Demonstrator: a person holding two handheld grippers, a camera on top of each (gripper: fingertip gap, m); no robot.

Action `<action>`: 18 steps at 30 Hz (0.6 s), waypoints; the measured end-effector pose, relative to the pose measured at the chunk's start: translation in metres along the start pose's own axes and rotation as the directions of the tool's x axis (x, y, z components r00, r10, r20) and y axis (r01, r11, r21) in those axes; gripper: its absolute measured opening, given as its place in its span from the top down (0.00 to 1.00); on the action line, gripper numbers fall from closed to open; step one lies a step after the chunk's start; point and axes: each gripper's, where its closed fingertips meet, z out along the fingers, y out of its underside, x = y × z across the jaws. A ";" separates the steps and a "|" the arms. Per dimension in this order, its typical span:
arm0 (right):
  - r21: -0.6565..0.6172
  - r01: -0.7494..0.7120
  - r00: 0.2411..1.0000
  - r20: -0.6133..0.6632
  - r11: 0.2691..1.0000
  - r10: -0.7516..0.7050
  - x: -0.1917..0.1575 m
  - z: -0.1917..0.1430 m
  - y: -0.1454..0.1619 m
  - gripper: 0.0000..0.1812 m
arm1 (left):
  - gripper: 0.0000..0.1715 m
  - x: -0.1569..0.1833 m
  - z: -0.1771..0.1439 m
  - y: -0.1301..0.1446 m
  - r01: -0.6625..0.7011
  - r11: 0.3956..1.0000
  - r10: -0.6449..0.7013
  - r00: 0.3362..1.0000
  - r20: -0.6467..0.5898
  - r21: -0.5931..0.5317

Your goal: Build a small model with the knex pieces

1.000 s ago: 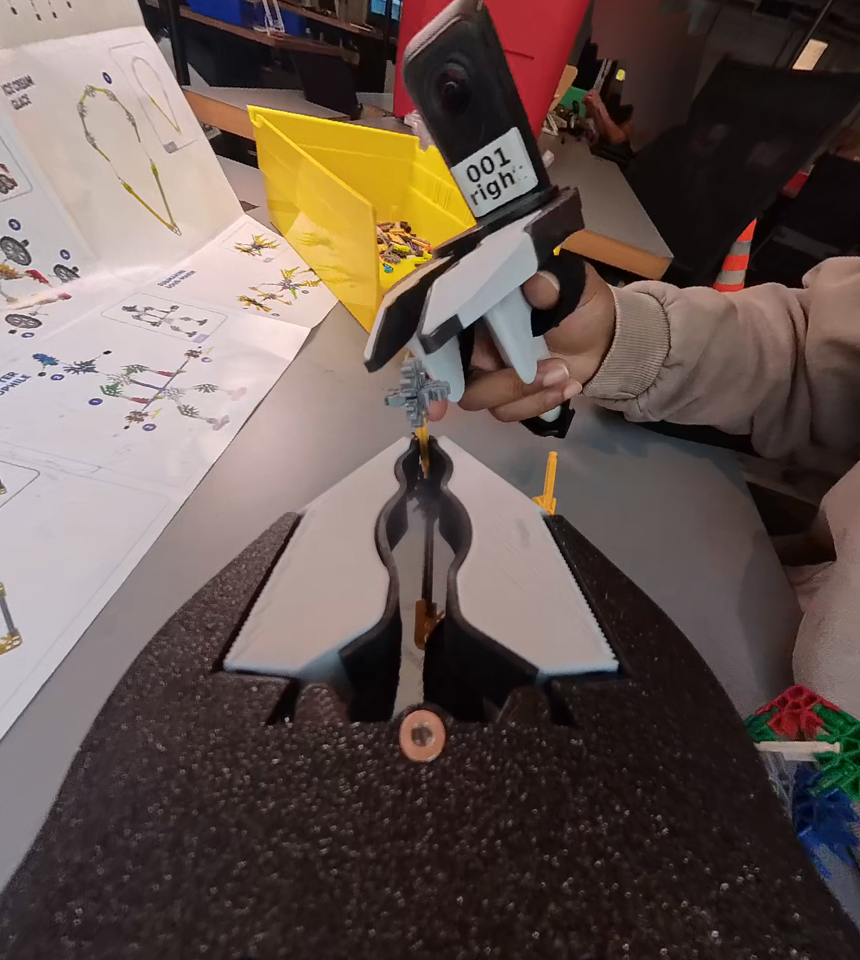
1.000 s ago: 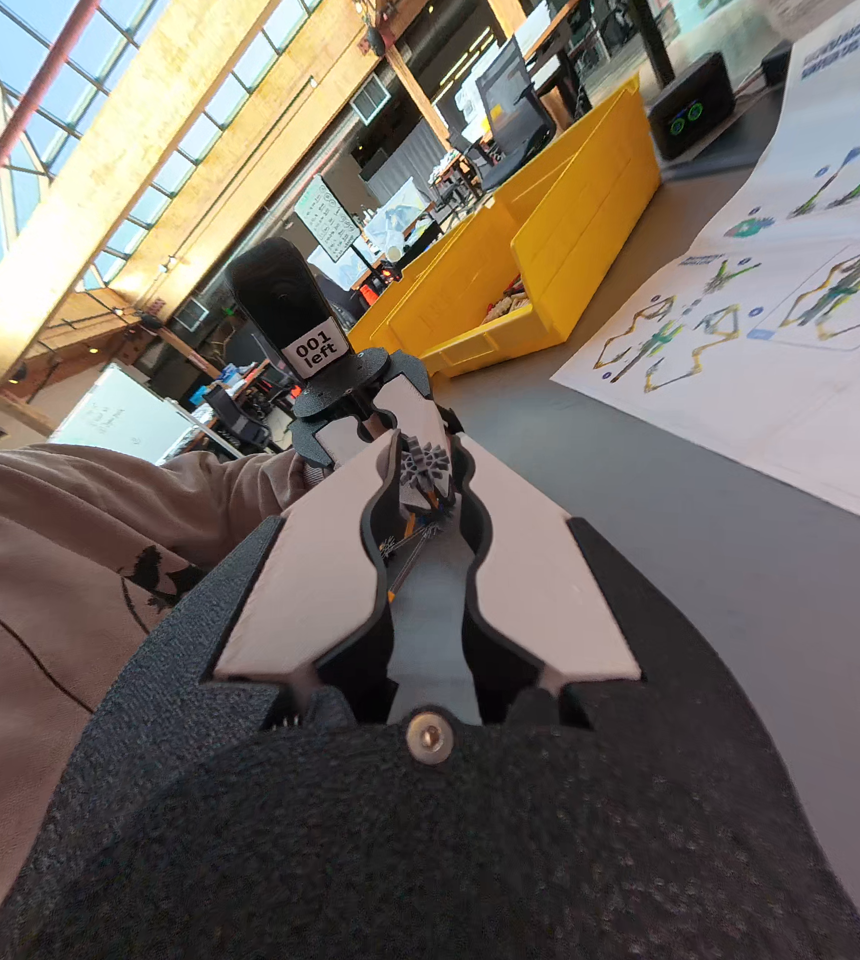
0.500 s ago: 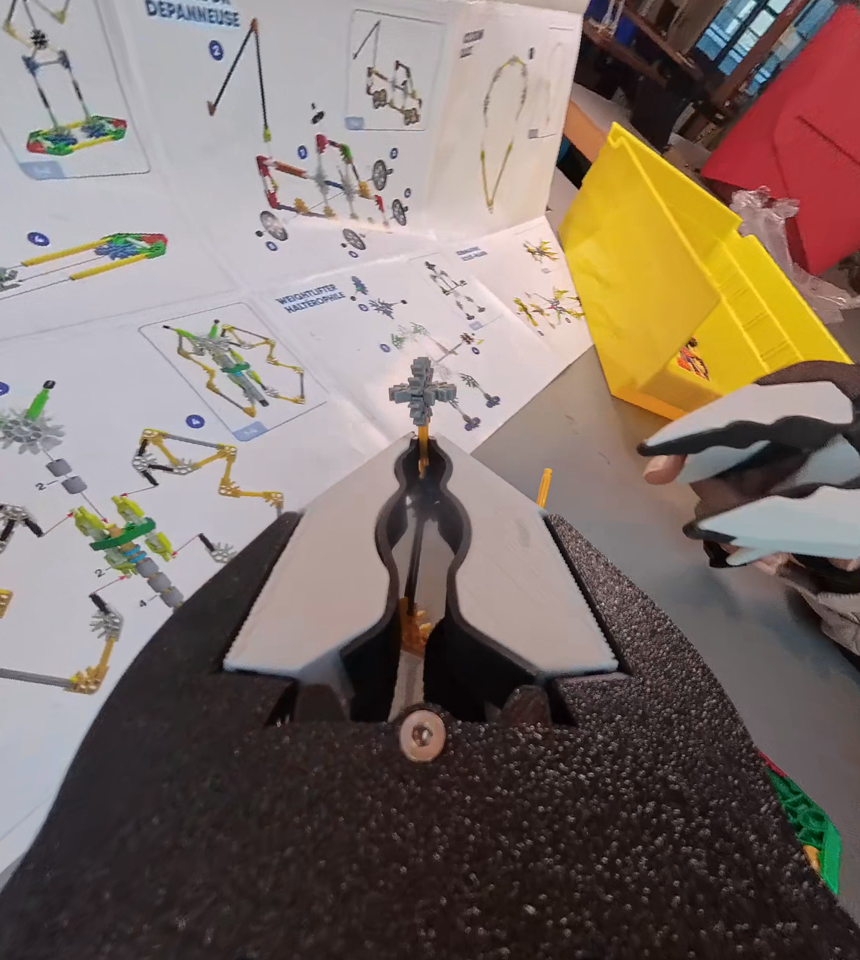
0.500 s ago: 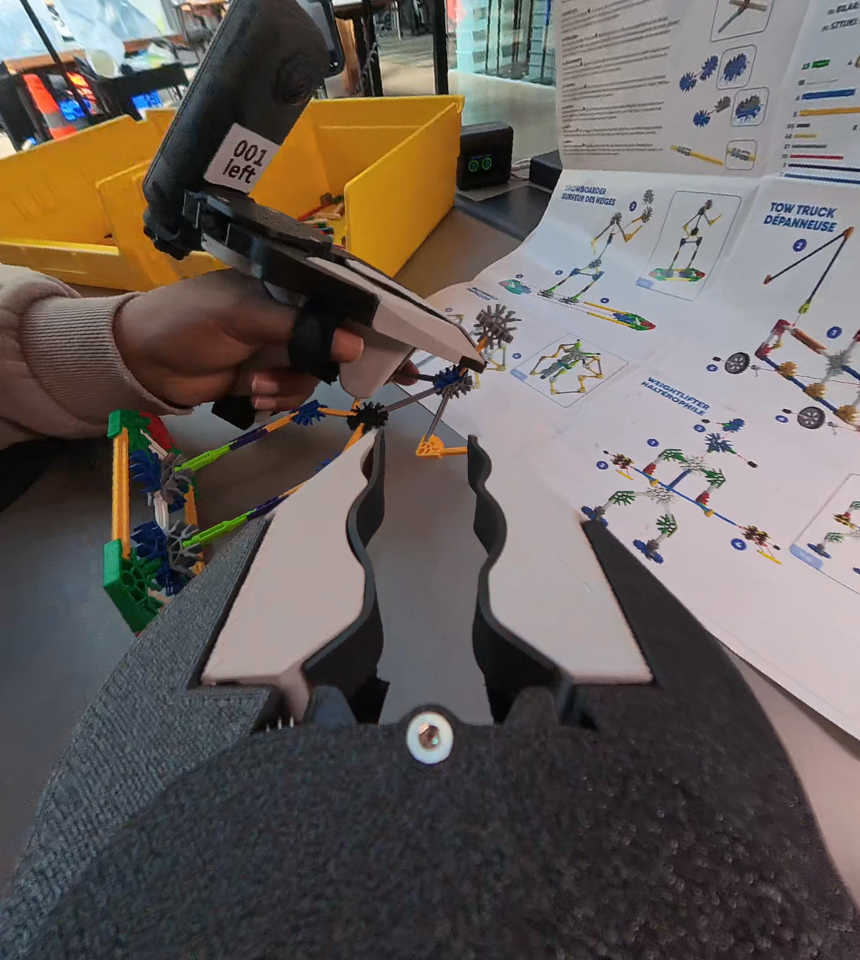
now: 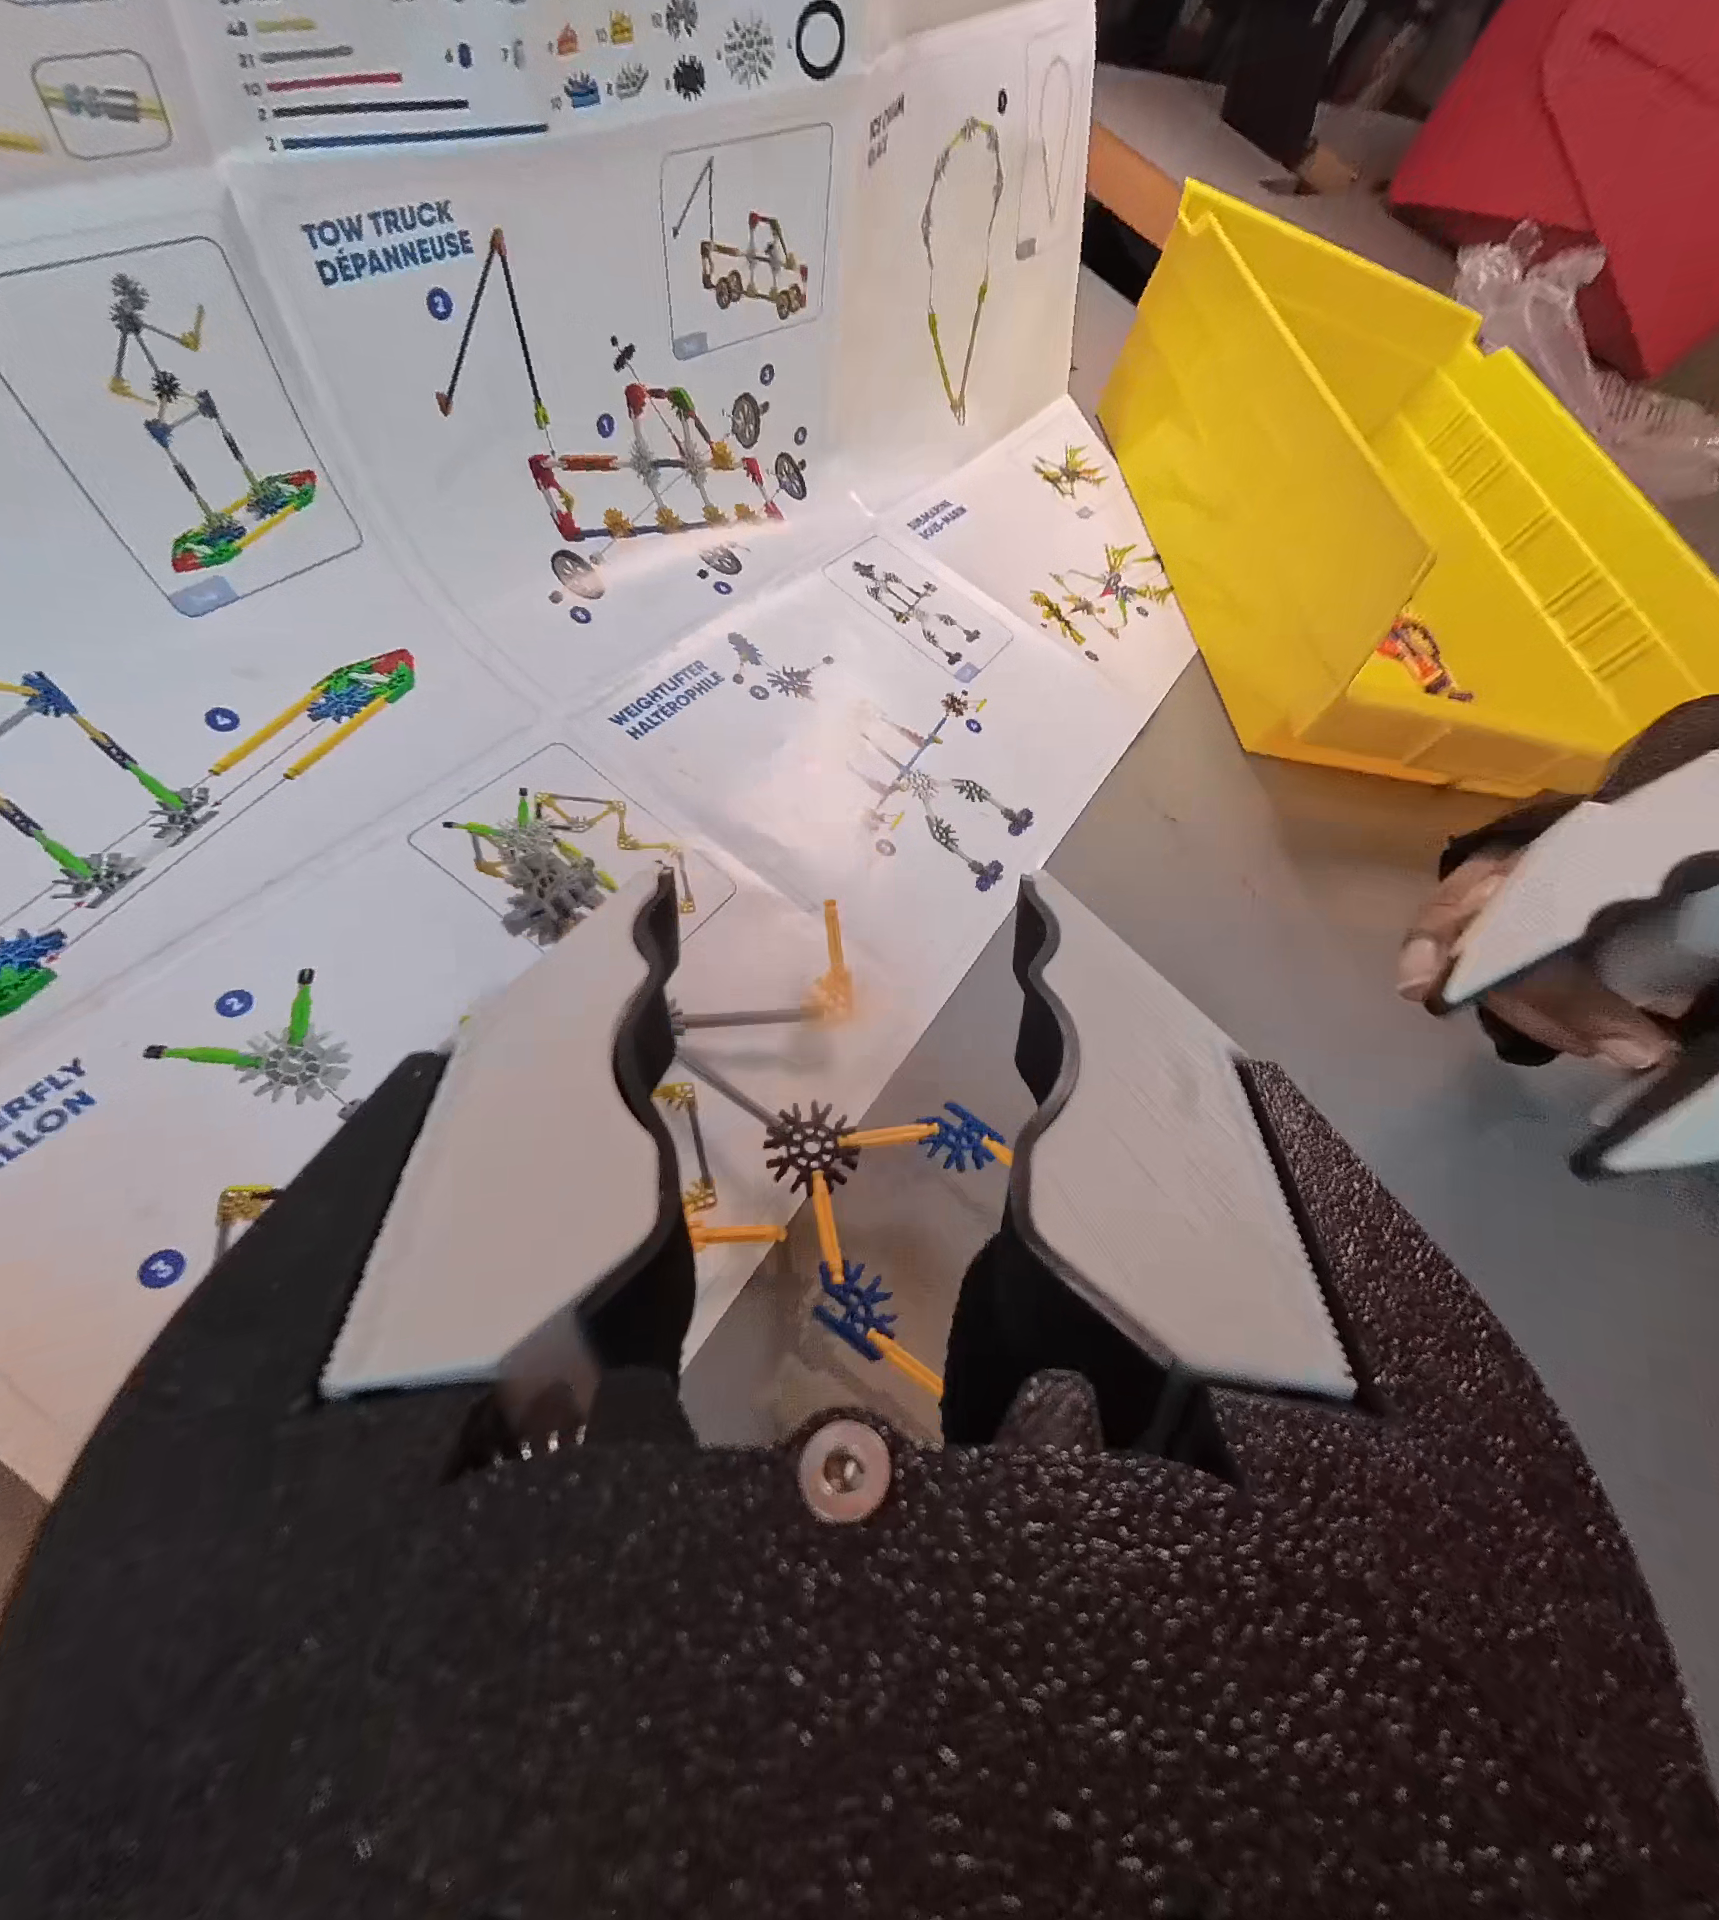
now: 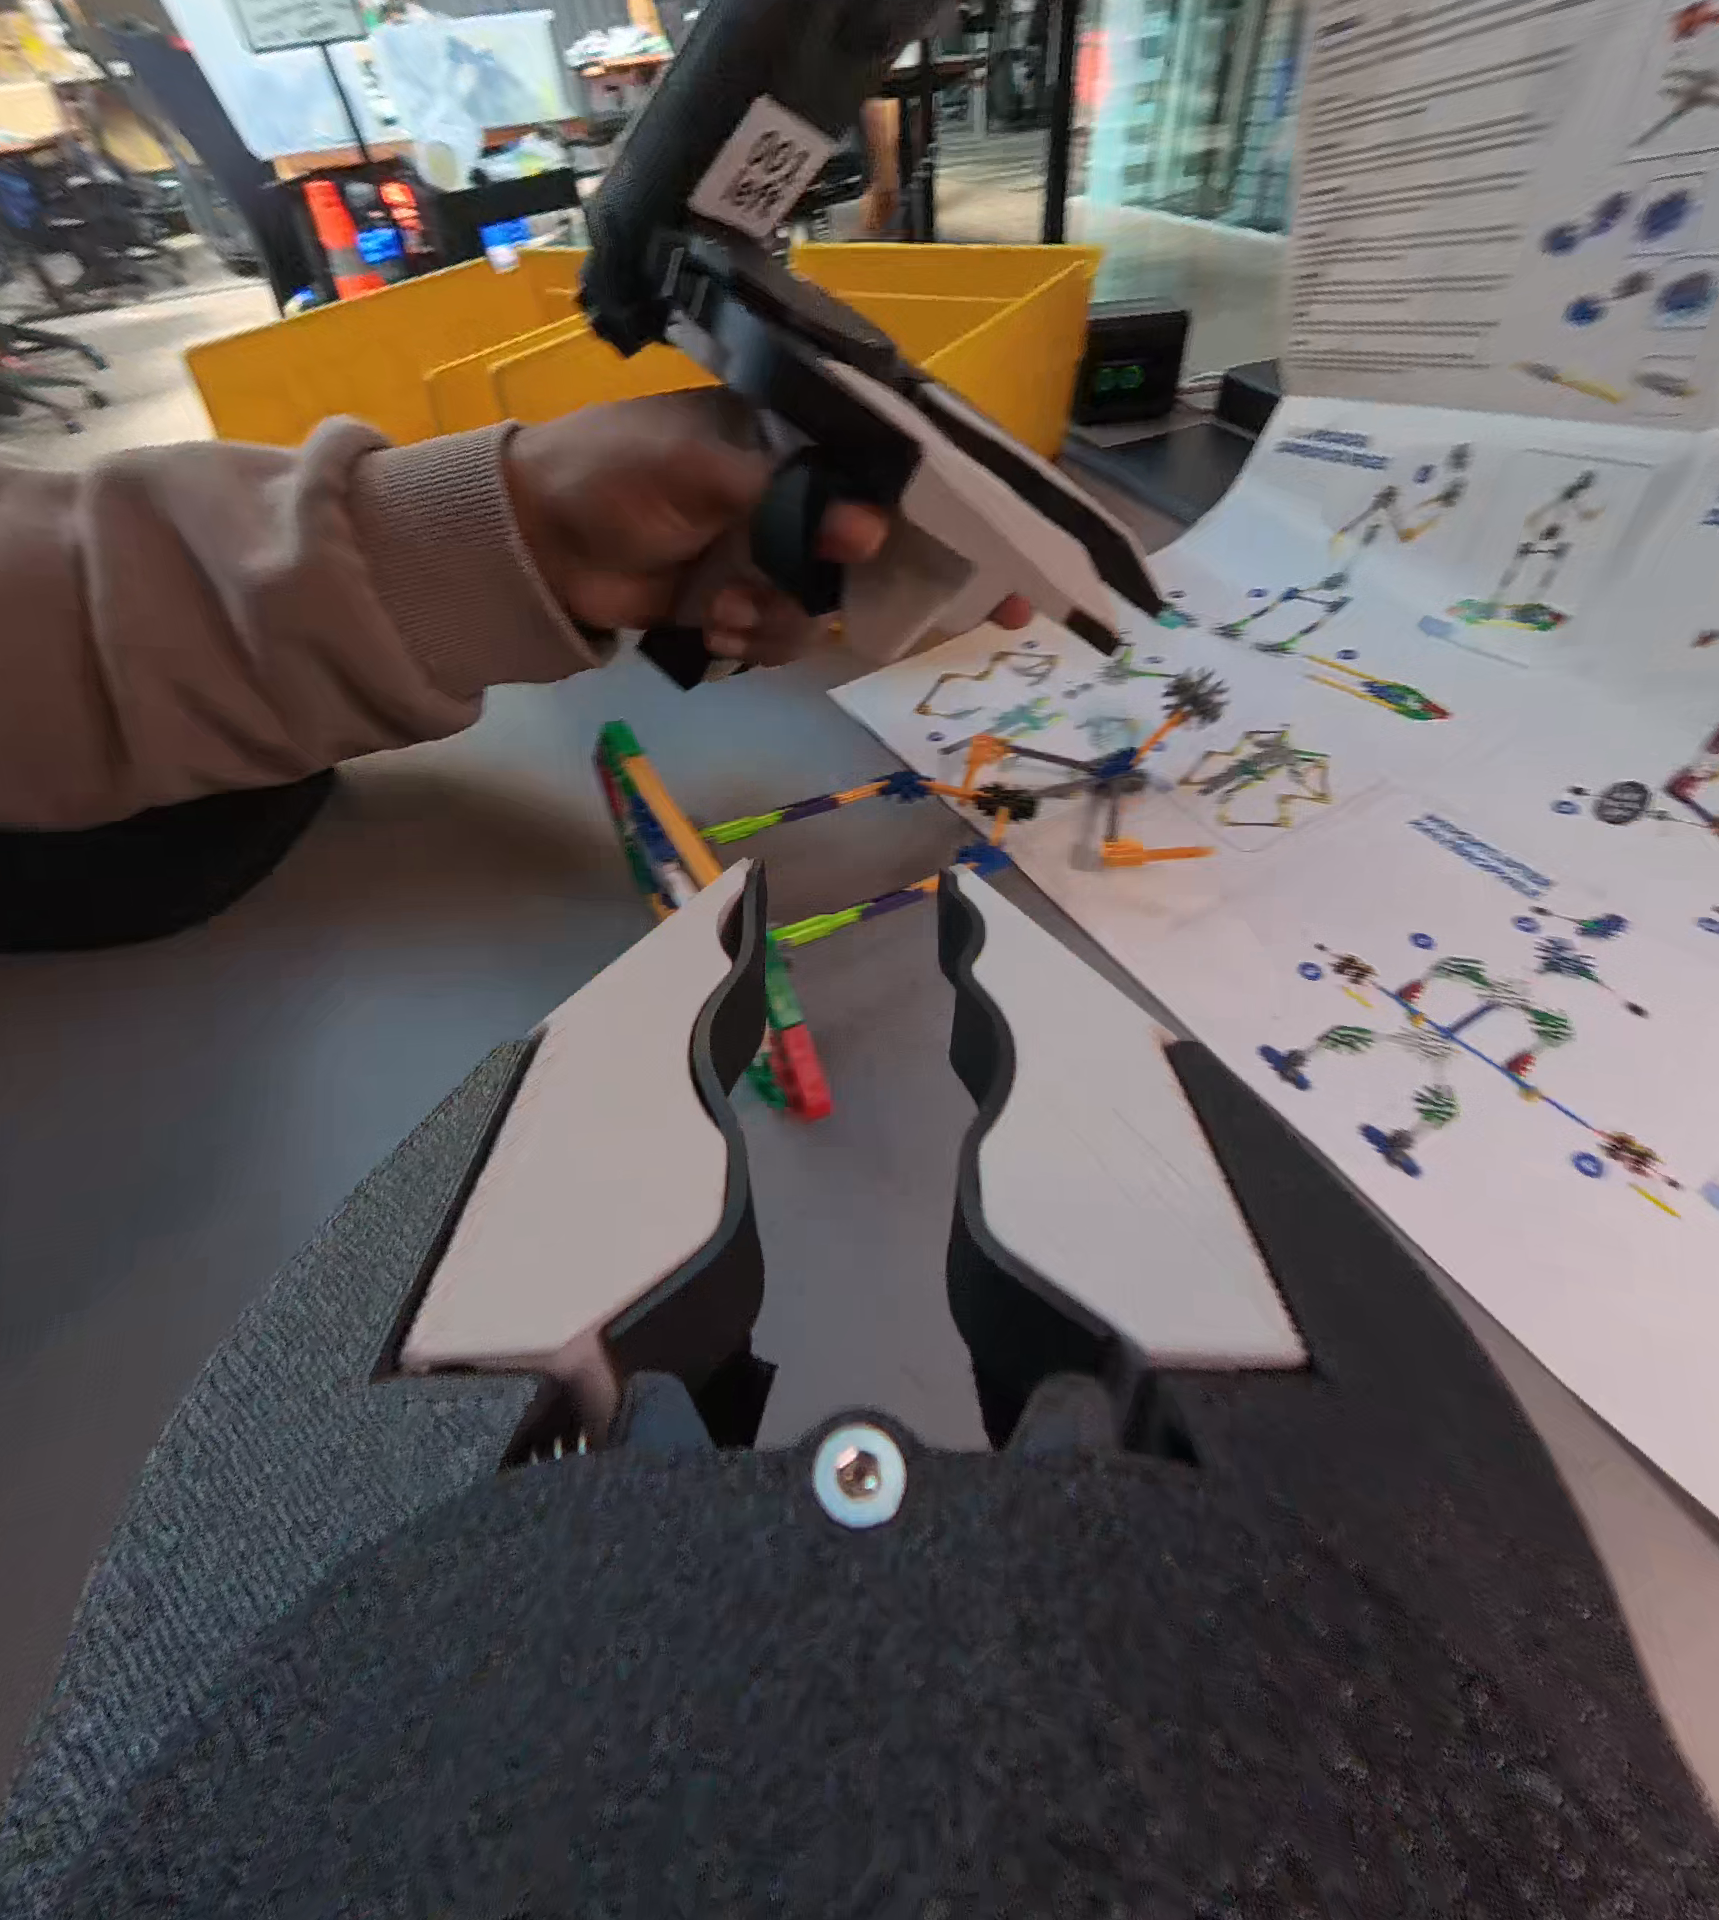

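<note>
So the left gripper [image 5: 839,904] was wide open and holding nothing, hovering just over the rod-and-connector toy model [image 5: 813,1143] that lay partly on the instruction sheet [image 5: 419,520] and partly on the grey table [image 5: 1302,935]. Half a second earlier that same gripper was pinched shut on an orange rod with a grey snowflake connector on top, held up in the air, so it looks like it had just let go and the piece now sat down there with the rest of the model. In its view the black hub with orange spokes and blue connectors showed right between the spread fingers, and a grey connector [image 5: 554,894] peeked out by the left fingertip [image 5: 663,883]. The right gripper [image 6: 844,883] was open too, with a narrower gap and nothing in it, hanging back nearer the person while the green and red end of the model [image 6: 793,1049] lay just past its left finger. It was already open half a second before, so no change there. Further out, the yellow bin [image 5: 1406,520] sat to the right on the far side of the table, and the sheet's far part curved up like a backdrop. My guess is the grey connector got added and both tools were free for whatever piece was wanted. The right view was a bit blurry, so finer details were hard to call.
</note>
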 end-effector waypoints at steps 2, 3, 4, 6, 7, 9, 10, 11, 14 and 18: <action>-0.059 0.033 0.985 0.170 0.998 -0.023 -0.035 0.005 0.009 0.78 | 0.60 -0.001 -0.001 0.001 -0.083 0.996 0.084 0.996 0.030 -0.033; -0.105 0.052 0.981 0.190 0.993 -0.031 -0.043 0.010 0.017 0.74 | 0.59 0.000 -0.001 0.000 -0.124 0.992 0.126 0.991 0.046 -0.040; -0.167 0.084 0.986 0.154 0.982 -0.058 -0.041 0.017 0.028 0.72 | 0.58 0.002 -0.001 -0.002 -0.154 0.987 0.156 0.986 0.056 -0.042; -0.272 0.169 0.986 0.051 0.947 -0.161 -0.026 0.027 0.047 0.81 | 0.58 0.011 -0.004 -0.013 -0.199 0.980 0.198 0.978 0.066 -0.001; -0.281 0.193 0.981 0.024 0.940 -0.194 -0.022 0.029 0.049 0.92 | 0.58 0.018 -0.007 -0.020 -0.214 0.976 0.212 0.975 0.061 0.030; -0.301 0.206 0.978 0.027 0.931 -0.208 -0.019 0.026 0.049 0.94 | 0.58 0.027 -0.019 -0.029 -0.234 0.970 0.230 0.971 0.066 0.066; -0.313 0.218 0.975 0.020 0.924 -0.223 -0.015 0.022 0.048 0.94 | 0.59 0.028 -0.027 -0.033 -0.246 0.966 0.239 0.967 0.088 0.085; -0.315 0.230 0.970 -0.006 0.921 -0.244 -0.008 0.016 0.045 0.94 | 0.60 0.029 -0.037 -0.036 -0.255 0.961 0.244 0.964 0.110 0.104; -0.346 0.239 0.958 -0.066 0.907 -0.277 0.016 -0.006 0.042 0.94 | 0.60 0.031 -0.062 -0.033 -0.257 0.956 0.232 0.958 0.167 0.144; -0.427 0.256 0.926 -0.149 0.868 -0.346 0.051 -0.023 0.060 0.92 | 0.60 0.048 -0.078 -0.013 -0.175 0.966 0.148 0.978 0.150 0.190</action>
